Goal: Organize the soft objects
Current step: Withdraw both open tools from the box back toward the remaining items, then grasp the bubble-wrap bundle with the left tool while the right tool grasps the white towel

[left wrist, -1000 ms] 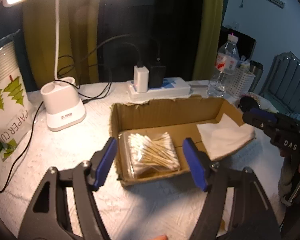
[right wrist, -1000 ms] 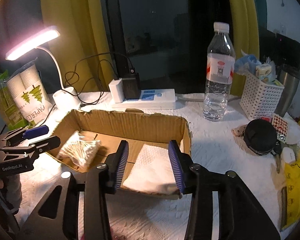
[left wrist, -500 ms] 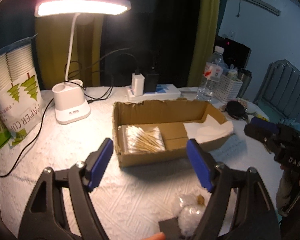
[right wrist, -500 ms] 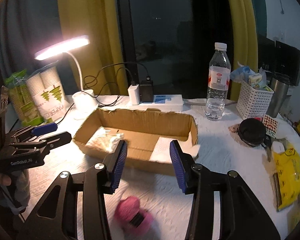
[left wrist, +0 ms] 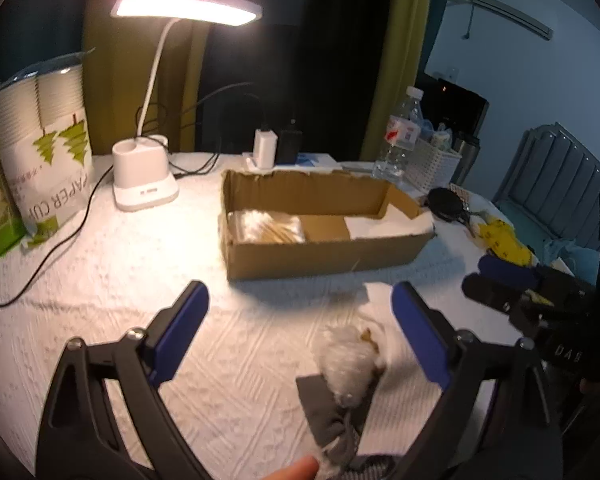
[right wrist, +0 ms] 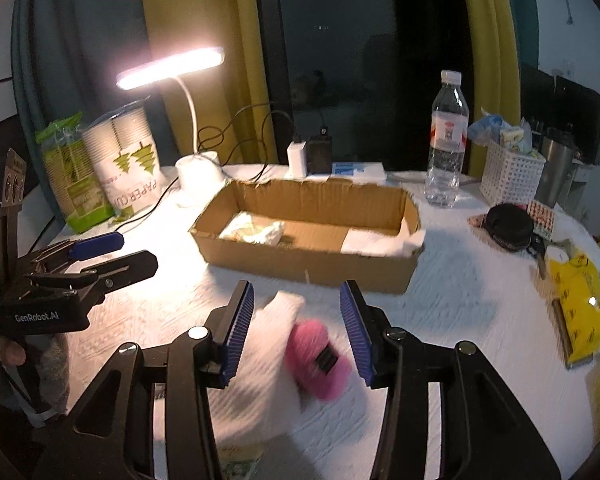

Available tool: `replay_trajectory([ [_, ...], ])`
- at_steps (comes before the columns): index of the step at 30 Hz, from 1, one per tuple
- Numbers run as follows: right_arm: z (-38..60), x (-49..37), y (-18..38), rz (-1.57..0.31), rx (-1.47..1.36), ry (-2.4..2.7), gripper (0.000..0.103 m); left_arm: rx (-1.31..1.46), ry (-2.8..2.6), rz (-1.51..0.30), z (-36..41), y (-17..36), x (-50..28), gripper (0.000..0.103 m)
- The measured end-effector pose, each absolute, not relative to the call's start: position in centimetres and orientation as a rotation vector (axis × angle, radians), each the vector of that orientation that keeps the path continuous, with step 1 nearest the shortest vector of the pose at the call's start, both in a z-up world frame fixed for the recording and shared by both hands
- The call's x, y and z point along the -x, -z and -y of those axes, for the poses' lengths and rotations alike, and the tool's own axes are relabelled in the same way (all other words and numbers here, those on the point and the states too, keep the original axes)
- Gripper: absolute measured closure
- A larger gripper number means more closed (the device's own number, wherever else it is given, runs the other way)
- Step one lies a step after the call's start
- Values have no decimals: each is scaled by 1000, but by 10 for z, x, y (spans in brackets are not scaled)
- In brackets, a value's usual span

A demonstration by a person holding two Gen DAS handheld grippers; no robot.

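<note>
A shallow cardboard box (left wrist: 324, 254) (right wrist: 300, 258) sits mid-table. In it lie a packet of cotton swabs (left wrist: 268, 228) at the left and a folded white tissue (left wrist: 384, 226) (right wrist: 376, 242) at the right. My left gripper (left wrist: 298, 332) is open and empty, hovering over the near table. A white fluffy bundle (left wrist: 350, 362) on a grey cloth (left wrist: 332, 408) lies below it, toward its right finger. My right gripper (right wrist: 296, 320) is open and empty above a pink fuzzy ball (right wrist: 320, 358) and a white cloth (right wrist: 260, 368).
A lit desk lamp (left wrist: 146, 184) and paper-cup bags (left wrist: 44, 144) stand at the left. A power strip with chargers (left wrist: 276, 152), a water bottle (right wrist: 446, 140) and a white basket (right wrist: 510, 172) line the back. A black pouch (right wrist: 508, 226) and yellow packet (right wrist: 580, 308) lie at the right.
Both grippers have drawn back from over the box toward the near table edge. The pink ball, white cloth and fluffy bundle have come into view beneath them. Both stay open.
</note>
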State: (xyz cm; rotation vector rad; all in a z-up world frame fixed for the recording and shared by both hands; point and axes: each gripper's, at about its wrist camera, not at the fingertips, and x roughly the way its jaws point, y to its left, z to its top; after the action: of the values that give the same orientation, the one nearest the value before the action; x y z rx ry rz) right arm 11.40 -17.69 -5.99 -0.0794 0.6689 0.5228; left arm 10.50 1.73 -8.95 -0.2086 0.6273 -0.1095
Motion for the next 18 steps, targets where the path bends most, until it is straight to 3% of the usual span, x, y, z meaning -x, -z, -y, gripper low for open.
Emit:
replay_trajectory([
  [18,143,-100,98,-780,128,-595,51,230,81,-682,-22,115,-85,9],
])
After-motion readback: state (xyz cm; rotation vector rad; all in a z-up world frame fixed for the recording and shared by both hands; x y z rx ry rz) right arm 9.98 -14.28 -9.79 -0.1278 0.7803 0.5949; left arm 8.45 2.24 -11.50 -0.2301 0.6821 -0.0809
